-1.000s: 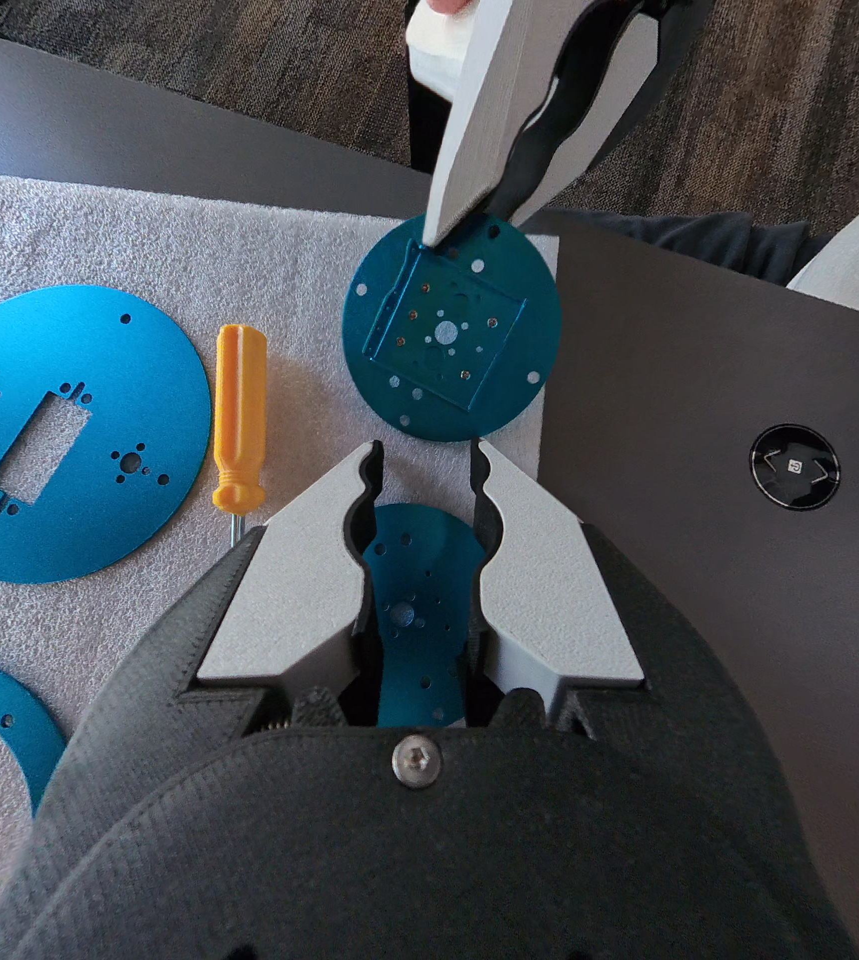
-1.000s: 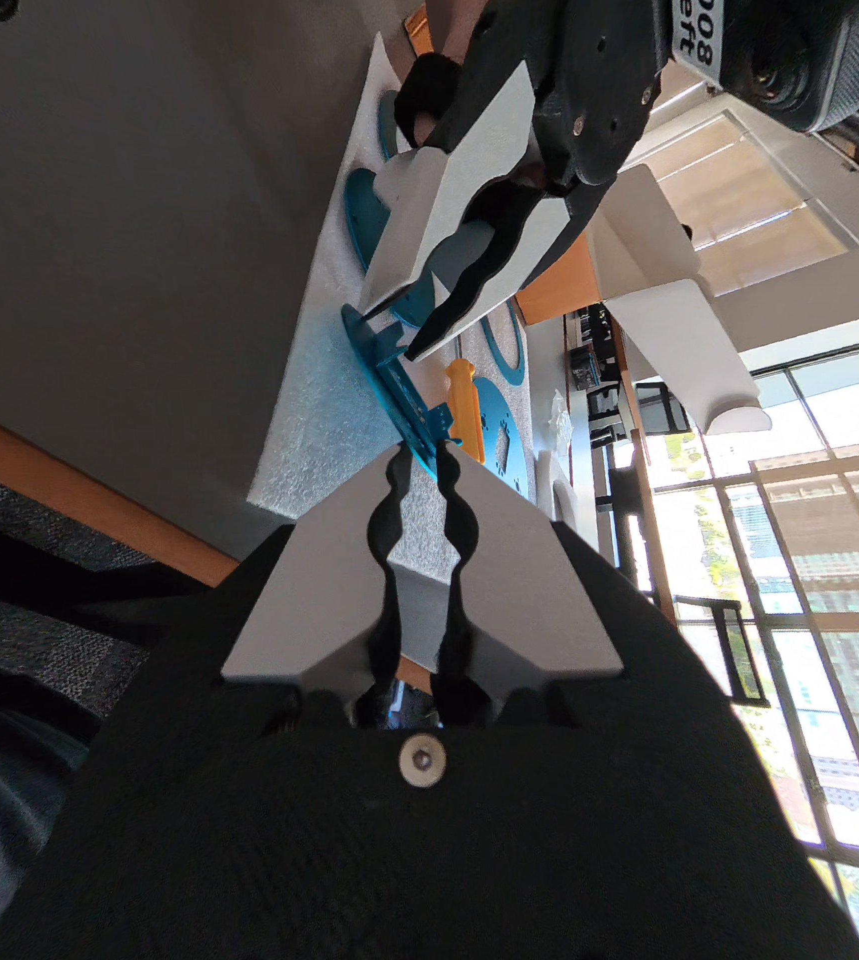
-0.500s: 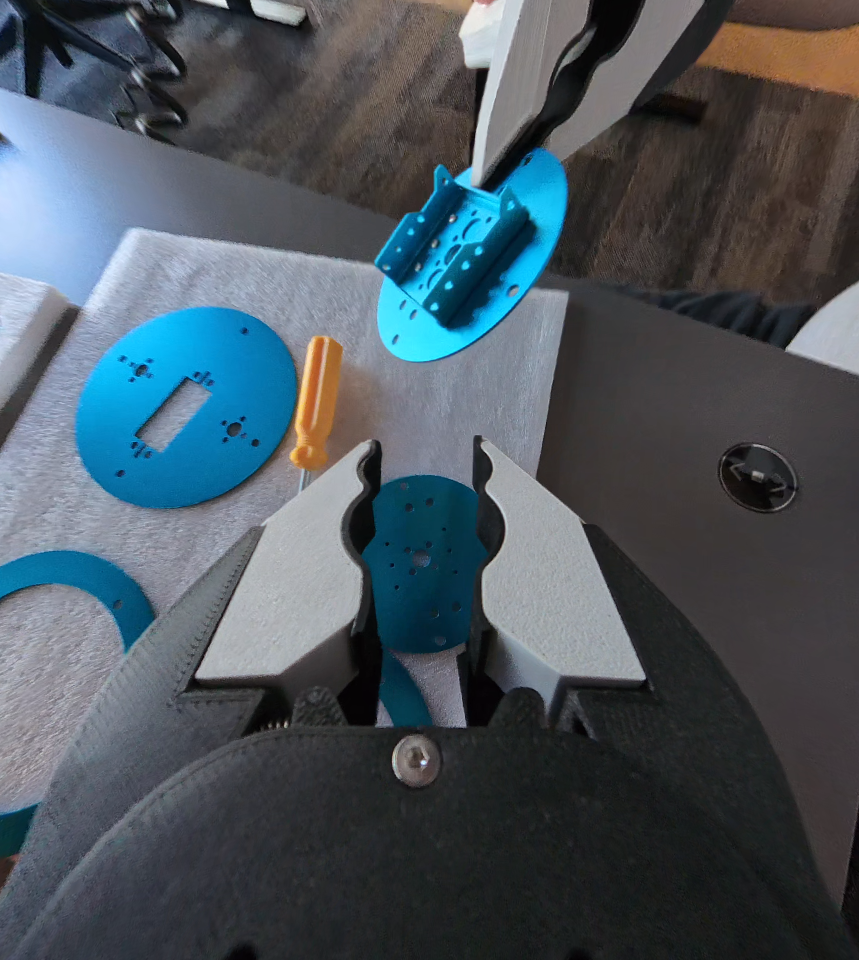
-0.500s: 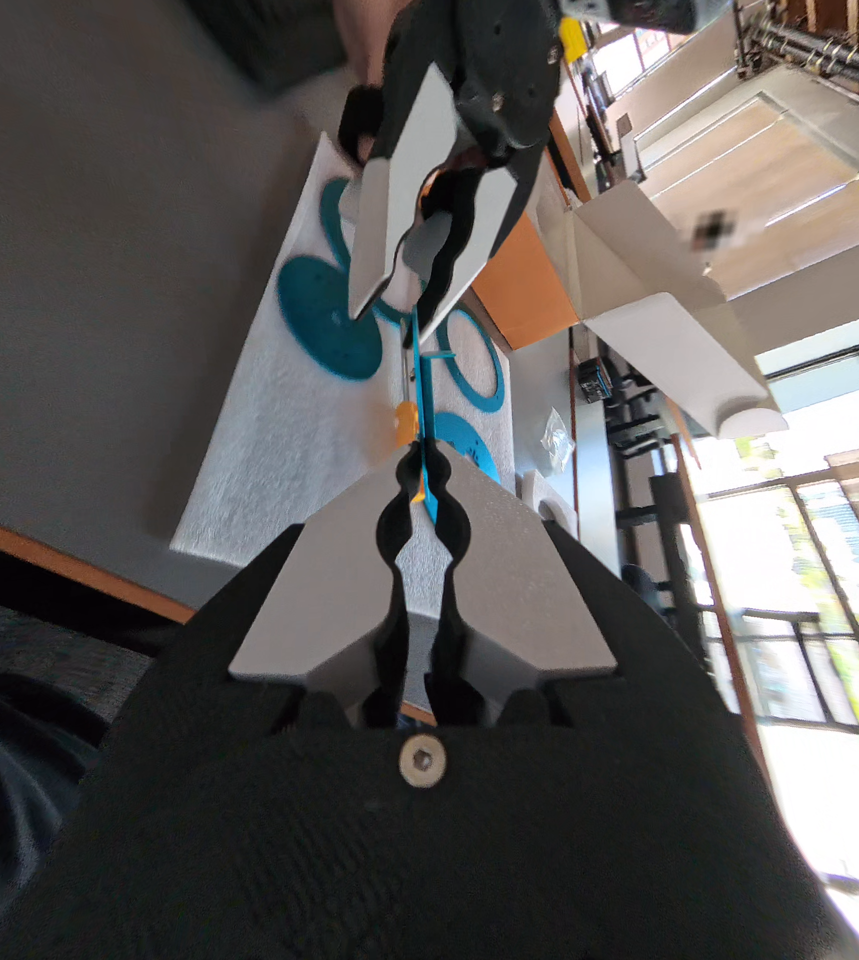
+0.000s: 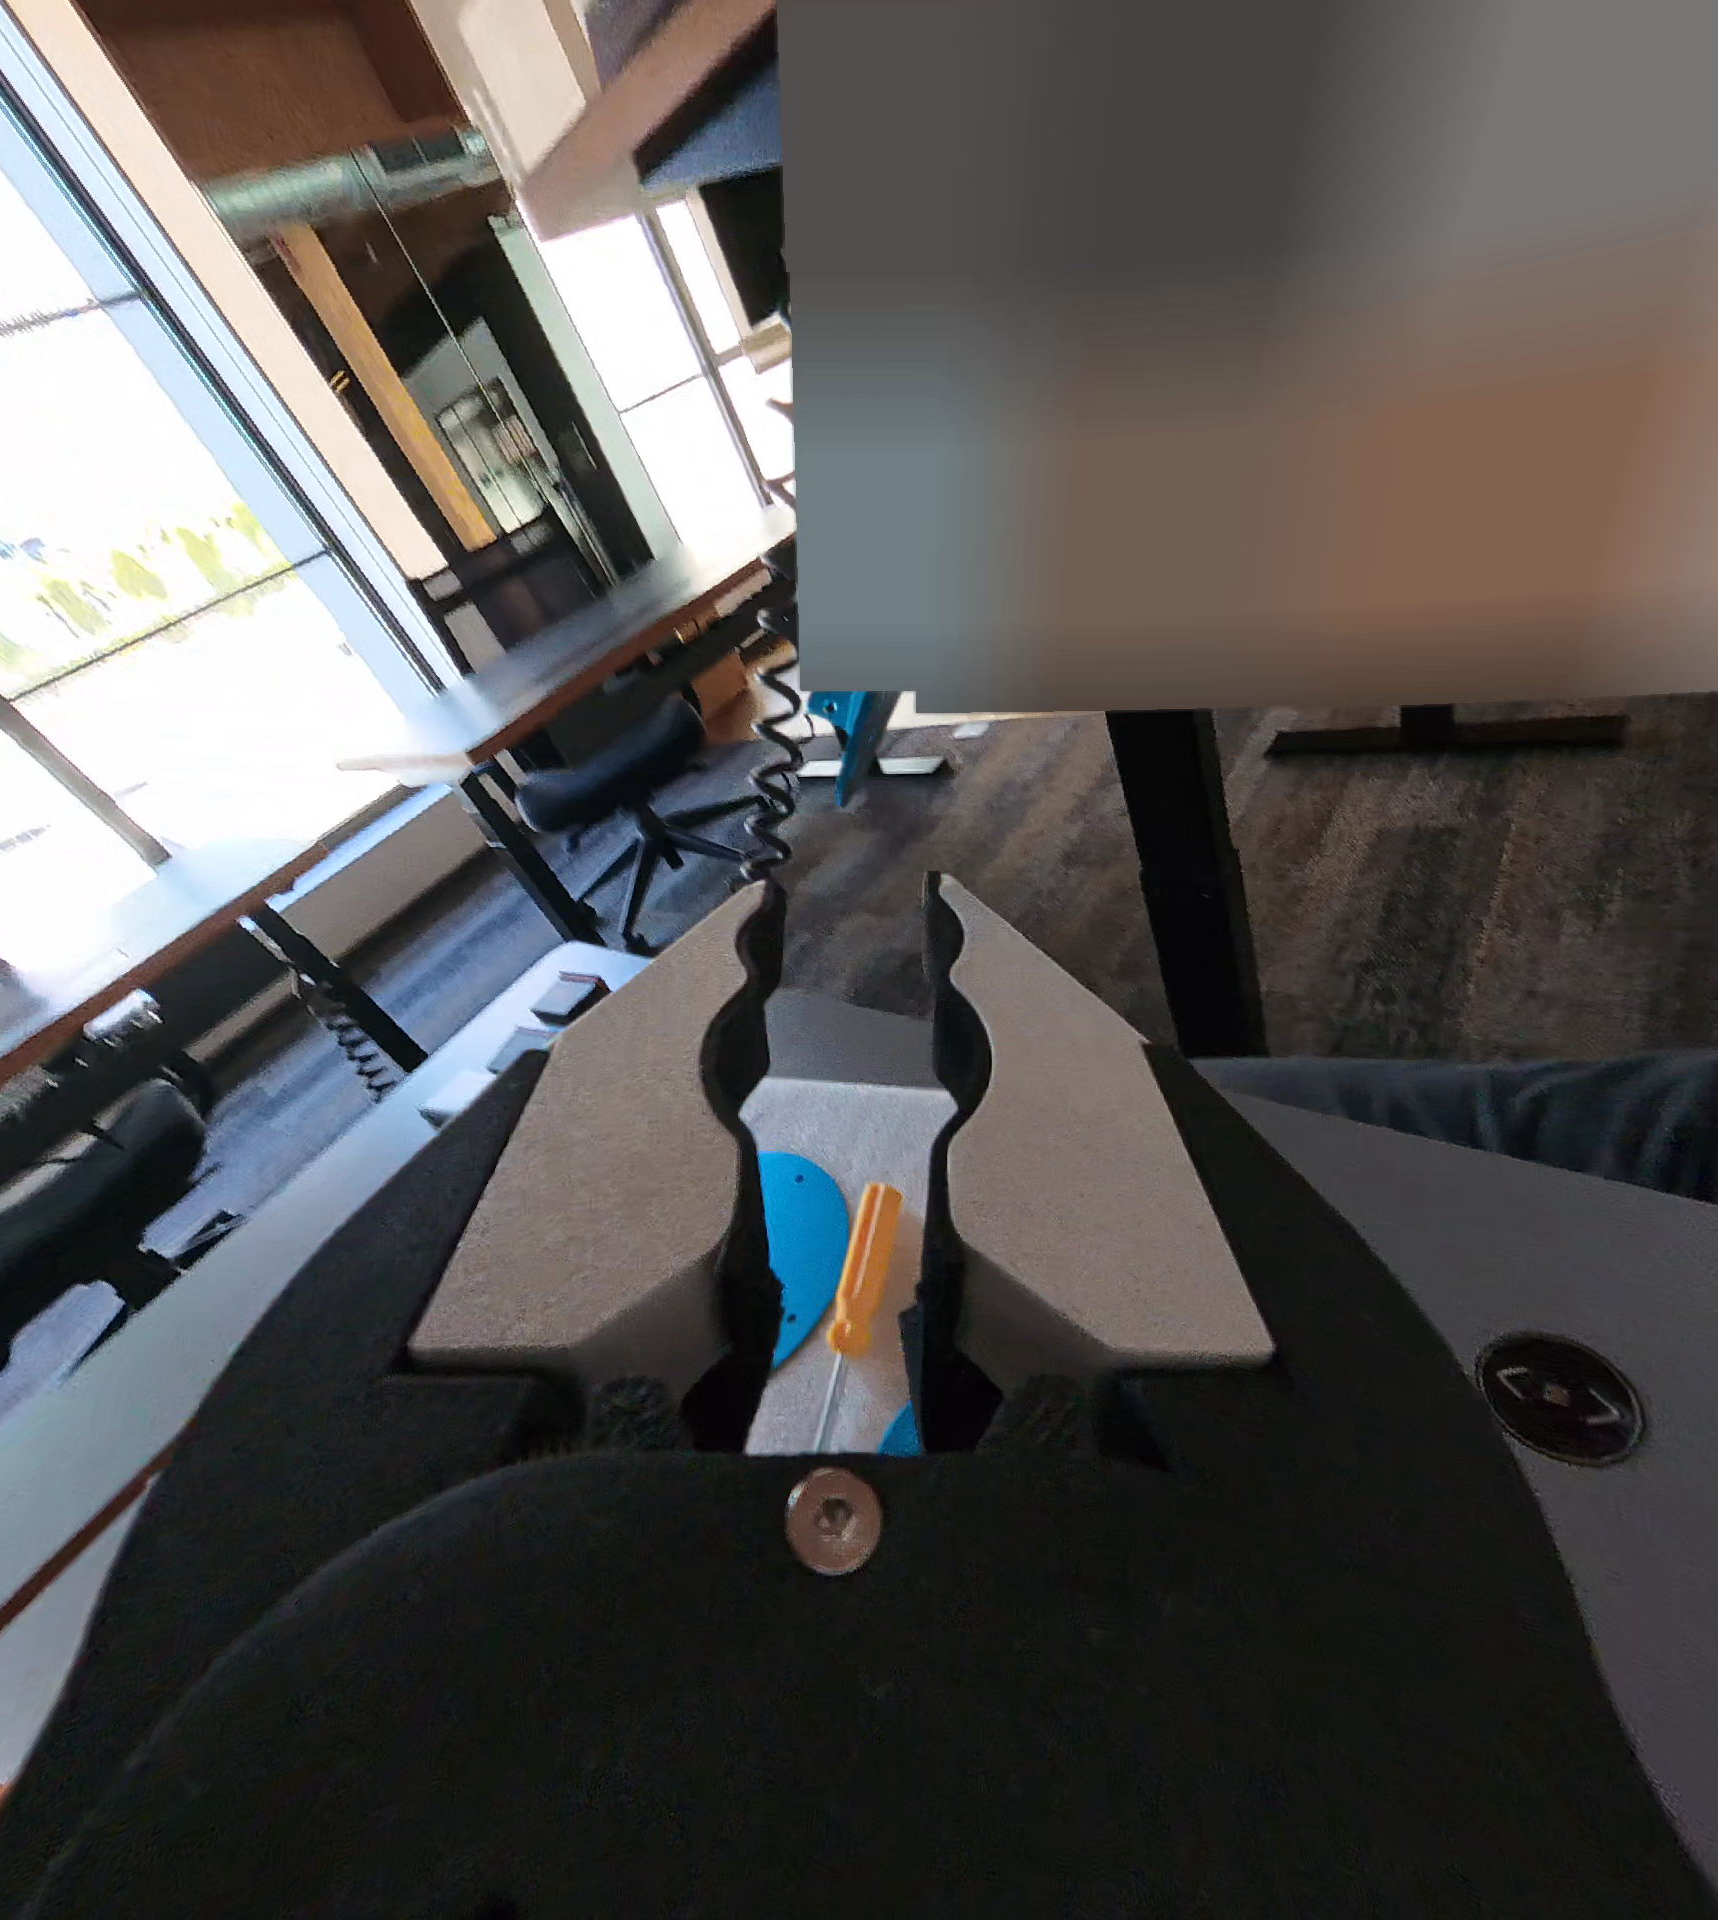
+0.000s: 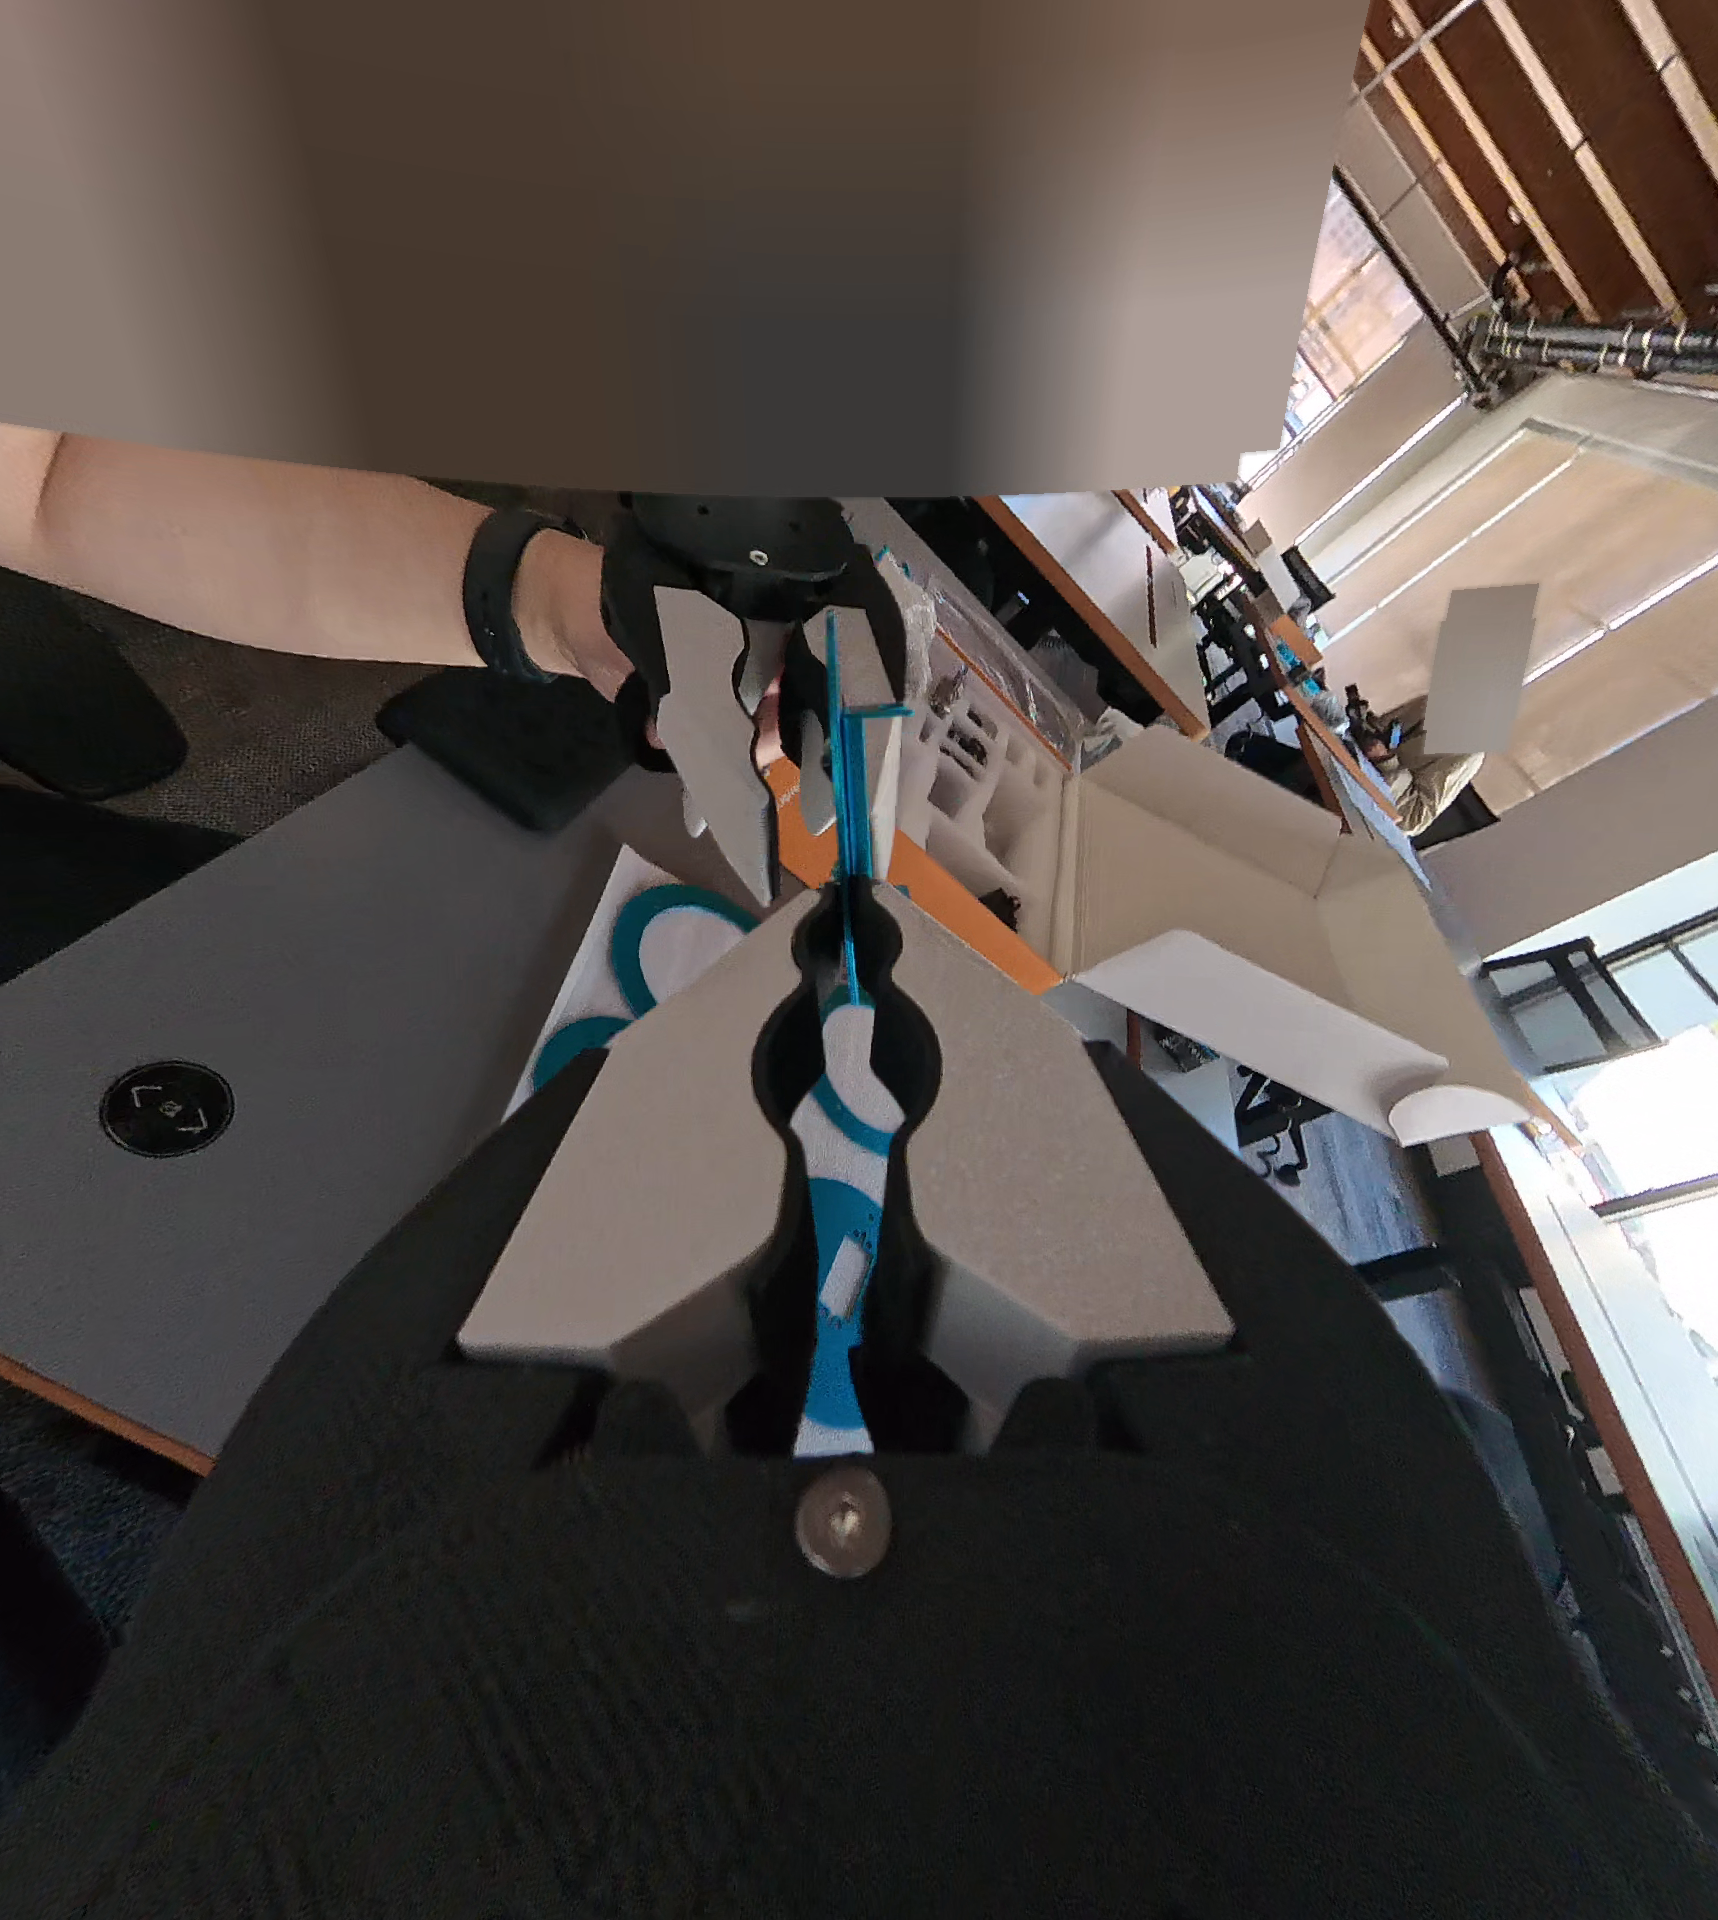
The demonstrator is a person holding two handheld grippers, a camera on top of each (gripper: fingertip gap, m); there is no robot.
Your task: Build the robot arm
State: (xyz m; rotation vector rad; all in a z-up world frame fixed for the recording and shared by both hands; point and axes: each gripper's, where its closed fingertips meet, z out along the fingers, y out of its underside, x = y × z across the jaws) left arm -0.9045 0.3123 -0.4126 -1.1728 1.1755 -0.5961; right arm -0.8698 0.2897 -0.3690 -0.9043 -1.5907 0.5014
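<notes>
My right gripper [image 6: 850,891] is shut on the rim of a blue round plate with a bracket [image 6: 847,769]. It holds the plate edge-on in the air above the white foam mat [image 6: 673,951]. My left gripper [image 5: 850,888] is open and empty, raised and tilted up towards the room. It also shows in the right wrist view [image 6: 819,862], just beyond the plate, with its fingers spread. A bit of the held plate [image 5: 857,743] shows ahead of the left fingertips, apart from them. An orange screwdriver [image 5: 865,1268] and a blue disc [image 5: 798,1236] lie on the mat [image 5: 834,1112] below.
Blue rings [image 6: 668,935] and a blue disc with a rectangular hole [image 6: 844,1273] lie on the mat. The grey table [image 6: 315,1039] has a round black grommet [image 6: 166,1107]. An open cardboard box [image 6: 1198,883] stands behind the mat. Office chairs [image 5: 626,810] and desks stand beyond. The grippers' ends are close to 7 cm from one another. About 20 cm separates my left fingertips from the orange screwdriver [image 5: 865,1268]. Between my left fingertips and the blue disc [image 5: 798,1236] there is roughly 25 cm.
My left gripper has lifted off the mat and tilted up, still open. My right gripper has raised the bracket plate higher and turned it edge-on.
</notes>
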